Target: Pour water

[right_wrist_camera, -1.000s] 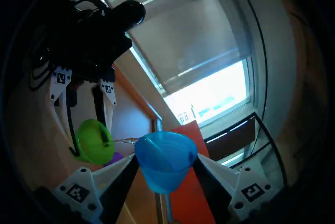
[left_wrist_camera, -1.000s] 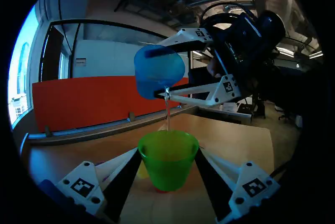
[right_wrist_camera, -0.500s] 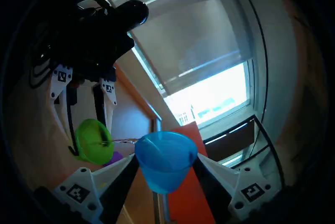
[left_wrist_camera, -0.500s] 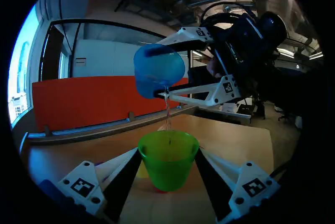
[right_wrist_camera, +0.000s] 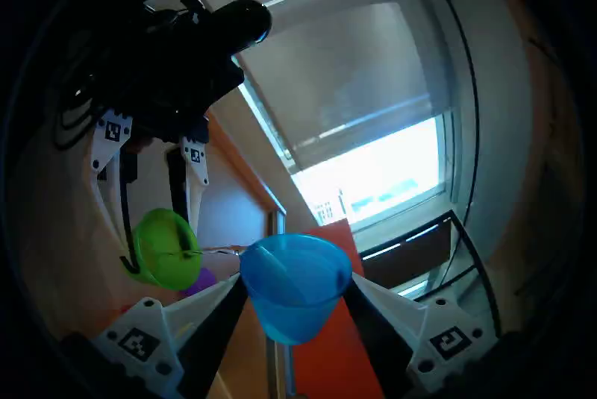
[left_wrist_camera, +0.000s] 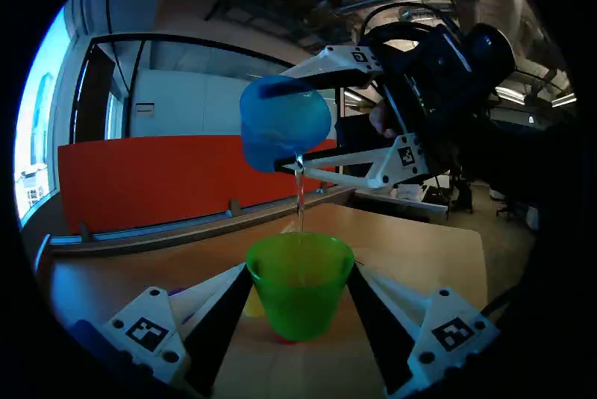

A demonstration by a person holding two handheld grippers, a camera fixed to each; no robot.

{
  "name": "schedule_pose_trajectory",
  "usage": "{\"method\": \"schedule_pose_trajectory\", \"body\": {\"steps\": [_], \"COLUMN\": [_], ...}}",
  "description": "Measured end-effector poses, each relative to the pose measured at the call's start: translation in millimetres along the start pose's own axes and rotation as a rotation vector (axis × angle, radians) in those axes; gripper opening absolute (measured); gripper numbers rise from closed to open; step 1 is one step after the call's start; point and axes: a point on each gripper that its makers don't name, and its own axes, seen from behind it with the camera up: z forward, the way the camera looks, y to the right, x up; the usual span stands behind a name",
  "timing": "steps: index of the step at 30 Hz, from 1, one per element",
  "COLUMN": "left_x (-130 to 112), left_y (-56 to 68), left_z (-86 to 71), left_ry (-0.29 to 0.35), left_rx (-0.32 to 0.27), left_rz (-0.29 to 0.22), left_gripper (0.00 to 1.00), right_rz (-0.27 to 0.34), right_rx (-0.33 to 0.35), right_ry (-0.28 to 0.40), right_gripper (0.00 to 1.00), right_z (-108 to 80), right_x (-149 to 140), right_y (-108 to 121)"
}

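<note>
My left gripper (left_wrist_camera: 300, 302) is shut on a green cup (left_wrist_camera: 300, 285), held upright just above the wooden table (left_wrist_camera: 418, 246). Above it my right gripper (left_wrist_camera: 287, 124) holds a blue cup (left_wrist_camera: 282, 124) tipped on its side. A thin stream of water (left_wrist_camera: 299, 198) runs from the blue cup's rim down into the green cup. In the right gripper view the blue cup (right_wrist_camera: 295, 285) sits between my right gripper (right_wrist_camera: 295, 302) fingers, and the green cup (right_wrist_camera: 165, 247) hangs in the left gripper (right_wrist_camera: 157, 246) farther off.
A red panel (left_wrist_camera: 172, 175) and a rail run along the table's far edge. A bright window (right_wrist_camera: 373, 175) with a blind is beyond the blue cup. Small coloured things, purple (right_wrist_camera: 201, 280) and yellow (left_wrist_camera: 254, 303), lie behind the green cup. Office desks stand at the right.
The stream of water keeps running into the green cup. The blue cup has tipped a touch further; both grippers stay nearly where they were.
</note>
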Motion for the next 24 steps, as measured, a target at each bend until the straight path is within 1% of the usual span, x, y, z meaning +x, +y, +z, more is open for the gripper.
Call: {"method": "schedule_pose_trajectory", "body": {"steps": [24], "left_x": [-0.2], "left_y": [2.6], "left_z": [-0.2], "left_ry": [-0.003], "left_rx": [-0.002], "left_rz": [0.008], "left_gripper": [0.87], "right_rz": [-0.041], "right_rx": [-0.017], "right_ry": [-0.003], "right_gripper": [0.89], "right_z": [1.2], "right_x": [-0.6], "right_y": [5.0]}}
